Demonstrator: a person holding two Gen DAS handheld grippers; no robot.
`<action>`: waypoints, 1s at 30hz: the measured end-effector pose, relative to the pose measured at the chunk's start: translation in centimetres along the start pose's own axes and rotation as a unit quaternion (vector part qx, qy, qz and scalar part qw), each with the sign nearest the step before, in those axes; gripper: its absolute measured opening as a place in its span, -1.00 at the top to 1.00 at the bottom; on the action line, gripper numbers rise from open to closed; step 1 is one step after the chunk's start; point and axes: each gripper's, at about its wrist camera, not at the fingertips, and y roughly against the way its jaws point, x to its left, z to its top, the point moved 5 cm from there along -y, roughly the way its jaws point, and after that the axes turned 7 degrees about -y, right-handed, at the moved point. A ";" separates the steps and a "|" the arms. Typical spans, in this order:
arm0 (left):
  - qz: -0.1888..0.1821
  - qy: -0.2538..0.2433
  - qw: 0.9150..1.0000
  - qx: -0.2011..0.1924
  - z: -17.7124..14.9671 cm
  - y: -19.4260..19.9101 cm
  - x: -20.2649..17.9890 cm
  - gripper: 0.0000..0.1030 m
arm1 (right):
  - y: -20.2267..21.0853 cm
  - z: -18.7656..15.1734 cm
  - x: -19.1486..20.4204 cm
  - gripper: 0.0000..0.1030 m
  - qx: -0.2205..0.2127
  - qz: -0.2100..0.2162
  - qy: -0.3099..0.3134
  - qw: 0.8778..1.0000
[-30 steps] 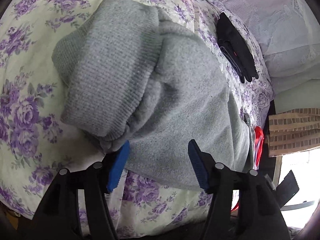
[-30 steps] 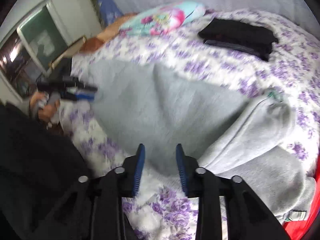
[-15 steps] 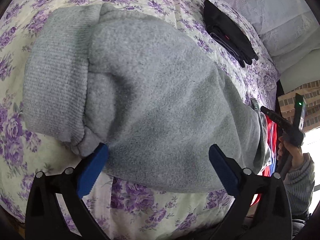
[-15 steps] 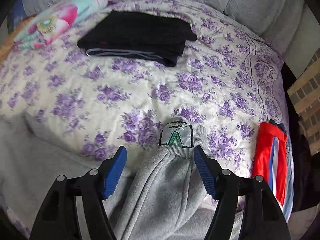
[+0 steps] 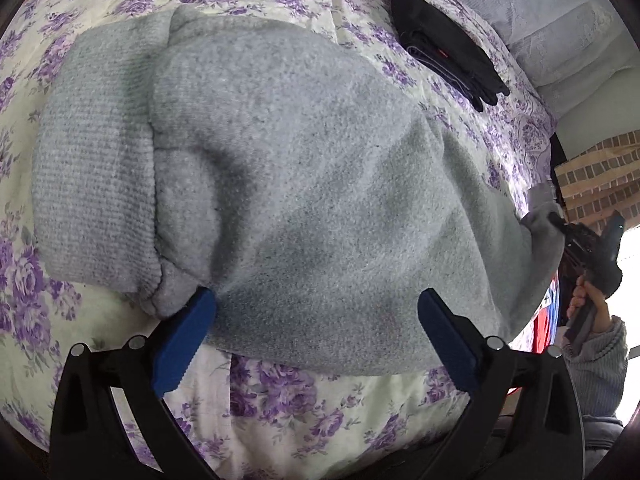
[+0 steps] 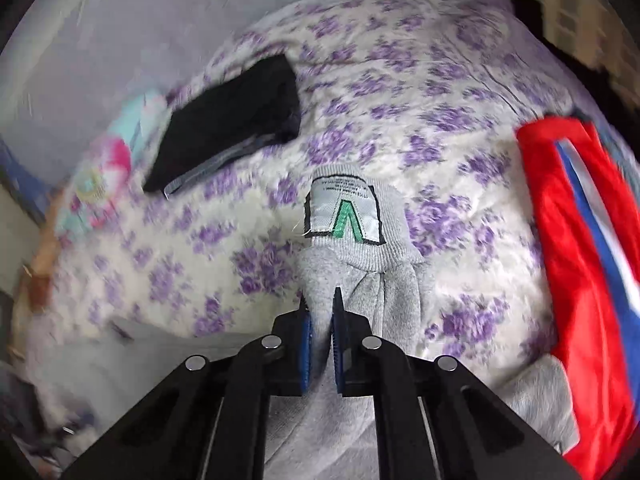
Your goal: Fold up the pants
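Grey sweatpants (image 5: pixel 304 184) lie on a bed with a purple-flowered cover (image 5: pixel 280 396). In the left wrist view a ribbed cuff (image 5: pixel 92 184) lies at the left end. My left gripper (image 5: pixel 316 340) is open, its blue pads on either side of the near edge of the leg. In the right wrist view my right gripper (image 6: pixel 320 340) is shut on the pants (image 6: pixel 360 280) just below the ribbed waistband with its white label (image 6: pixel 344 212). The right gripper also shows in the left wrist view (image 5: pixel 580 240), at the pants' far end.
Folded black clothes (image 6: pixel 232 120) lie further back on the bed, also in the left wrist view (image 5: pixel 444 48). A red and blue garment (image 6: pixel 584 260) lies at the right. A colourful pillow (image 6: pixel 104 172) is at the left. A brick wall (image 5: pixel 596 176) stands past the bed's edge.
My right gripper has closed on the waistband area of the pants; half a second ago it was open around it. My left gripper opened wide and stays at the leg's near edge.
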 end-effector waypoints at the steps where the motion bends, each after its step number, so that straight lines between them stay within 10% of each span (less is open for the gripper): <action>1: 0.002 -0.006 1.000 0.003 0.0 -0.1 -0.1 -0.91 | 1.9 0.0 -1.6 0.83 -0.013 0.025 -0.043 0.999; 5: 0.009 -0.012 1.000 0.009 0.0 -0.3 -0.2 -0.91 | 7.9 -4.5 -8.8 0.84 -0.047 0.092 -0.188 0.977; 11: 0.049 -0.040 0.998 0.030 0.3 -1.2 -1.1 -0.92 | 6.1 -8.6 -13.9 0.75 -0.049 0.141 -0.313 0.938; 14: 0.070 -0.059 0.995 0.043 0.1 -1.6 -1.5 -0.92 | 5.1 -7.8 -12.7 -0.10 -0.051 0.121 -0.281 0.951; 16: 0.076 -0.061 0.994 0.042 0.0 -1.7 -1.6 -0.92 | 4.6 -7.5 -12.8 0.06 -0.042 0.103 -0.264 0.958; 17: 0.077 -0.060 0.994 0.041 0.0 -1.7 -1.6 -0.92 | 4.5 -7.6 -12.6 0.58 -0.038 0.100 -0.263 0.959; 19: 0.072 -0.051 0.995 0.038 -0.1 -1.4 -1.5 -0.92 | 6.0 -6.8 -10.9 0.82 -0.050 0.115 -0.239 0.963; 22: 0.036 -0.012 0.999 0.029 0.1 -0.6 -0.6 -0.91 | 8.0 -5.7 -9.4 0.85 -0.047 0.092 -0.167 0.981; 27: -0.031 0.051 0.998 0.029 0.7 0.3 1.1 -0.91 | 4.6 -9.3 -16.0 0.84 0.023 0.015 -0.216 0.976; 30: -0.050 0.084 0.995 0.030 0.6 1.2 1.4 -0.91 | 5.9 -9.6 -15.9 0.52 0.026 0.017 -0.216 0.976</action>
